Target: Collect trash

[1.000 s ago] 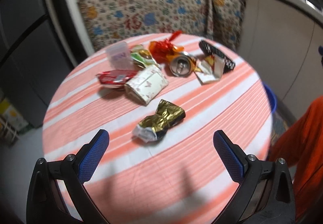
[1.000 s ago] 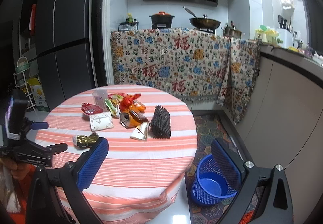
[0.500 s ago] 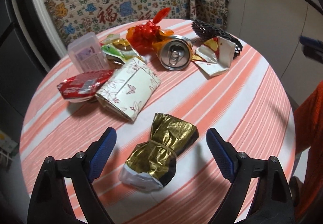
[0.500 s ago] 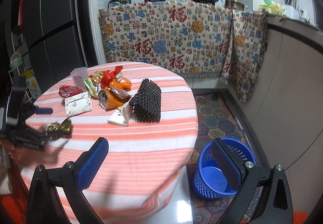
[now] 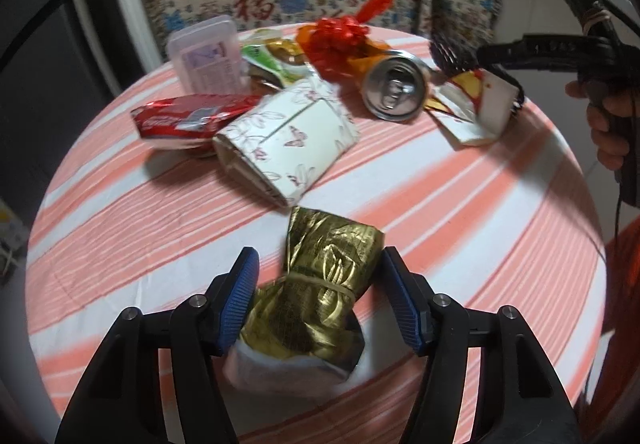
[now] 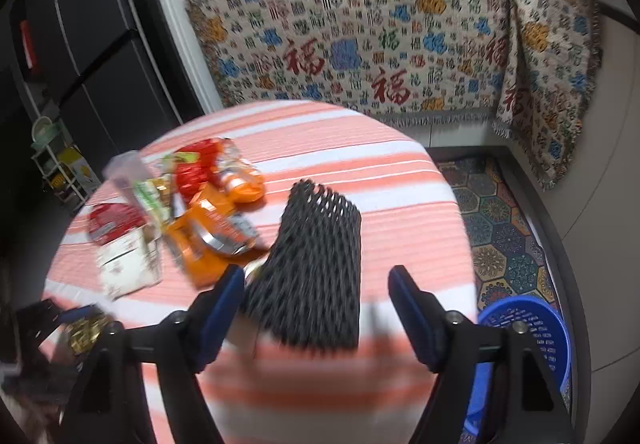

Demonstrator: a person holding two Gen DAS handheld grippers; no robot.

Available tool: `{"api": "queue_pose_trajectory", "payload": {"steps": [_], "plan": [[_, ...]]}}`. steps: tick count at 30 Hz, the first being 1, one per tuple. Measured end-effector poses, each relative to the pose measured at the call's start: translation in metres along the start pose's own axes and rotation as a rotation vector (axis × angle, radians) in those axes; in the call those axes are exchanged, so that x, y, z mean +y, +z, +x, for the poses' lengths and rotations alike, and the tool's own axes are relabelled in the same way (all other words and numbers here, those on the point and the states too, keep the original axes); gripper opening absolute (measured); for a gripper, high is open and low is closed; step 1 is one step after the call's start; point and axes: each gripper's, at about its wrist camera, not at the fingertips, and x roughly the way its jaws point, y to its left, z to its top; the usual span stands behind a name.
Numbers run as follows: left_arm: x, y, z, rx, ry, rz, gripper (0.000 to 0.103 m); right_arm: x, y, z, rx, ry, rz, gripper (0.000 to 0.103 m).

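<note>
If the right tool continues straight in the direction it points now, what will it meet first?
Most likely the black foam net sleeve lying on the striped tablecloth. It already sits between the right tool's closing blue pads, though blur hides whether they touch.

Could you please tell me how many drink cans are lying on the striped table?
1: a can on its side behind the butterfly-print box, beside the red bow. Others may hide in the pile.

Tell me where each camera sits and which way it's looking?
Left wrist: sits on the left hand-held gripper, looking down its blue fingers at a gold foil wrapper between them; a hand shows at right.
Right wrist: sits on the right hand-held gripper, facing a black foam net.
Shared: the striped table, the can.
</note>
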Motion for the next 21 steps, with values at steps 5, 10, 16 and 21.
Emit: {"api": "queue_pose_trajectory", "payload": {"steps": [5,10,16,21], "plan": [[0.020,0.006,0.008,-0.007,0.084,-0.129,0.063,0.002,0.004,0.047,0.122,0.024,-0.031,0.048],[0.043,0.009,0.016,0.002,0.100,-0.223,0.072,0.003,-0.002,0.041,0.106,0.038,-0.068,0.048],[0.061,0.001,0.020,0.036,0.120,-0.260,0.101,0.002,0.000,0.035,0.106,0.041,-0.097,0.054],[0.066,0.000,0.021,0.044,0.131,-0.269,0.103,-0.006,0.007,0.029,0.125,0.054,-0.074,0.054]]}}
